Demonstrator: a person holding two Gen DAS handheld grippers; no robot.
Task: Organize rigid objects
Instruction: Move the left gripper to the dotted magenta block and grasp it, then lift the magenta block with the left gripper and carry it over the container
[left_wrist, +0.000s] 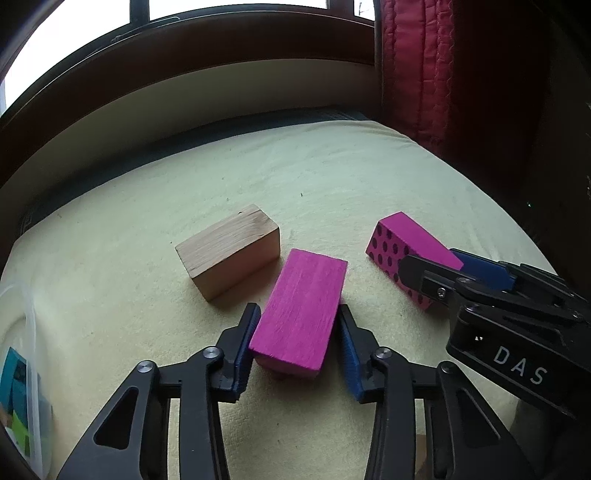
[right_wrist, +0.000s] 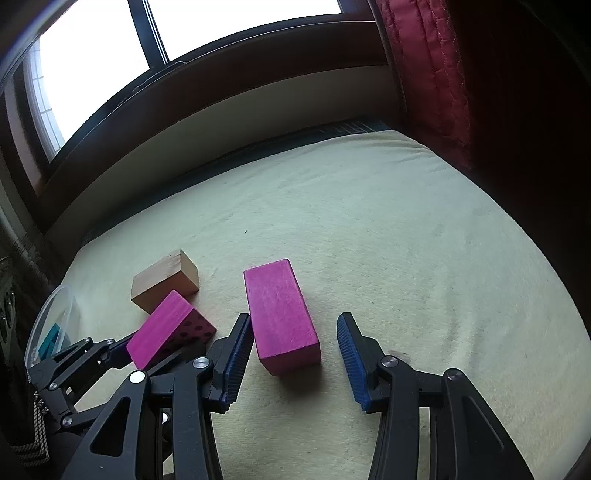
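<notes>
Three blocks lie on the pale yellow mattress (left_wrist: 332, 177). A bare wooden block (left_wrist: 229, 251) sits to the left. A pink block (left_wrist: 299, 314) lies between the blue pads of my left gripper (left_wrist: 298, 308): the left pad touches it and the right pad stands a sliver off. The right wrist view shows this block (right_wrist: 170, 328) with a dark-dotted side. A second pink block (right_wrist: 280, 314), also dotted on one side (left_wrist: 388, 251), lies inside my right gripper (right_wrist: 293, 316). That gripper is open, with a clear gap at its right pad.
A clear plastic bin (left_wrist: 33, 369) holding teal and green items stands at the mattress's left edge. A dark wooden window frame (left_wrist: 221, 44) runs behind the bed. A red quilted curtain (left_wrist: 417, 74) hangs at the right. Bare mattress stretches to the far right.
</notes>
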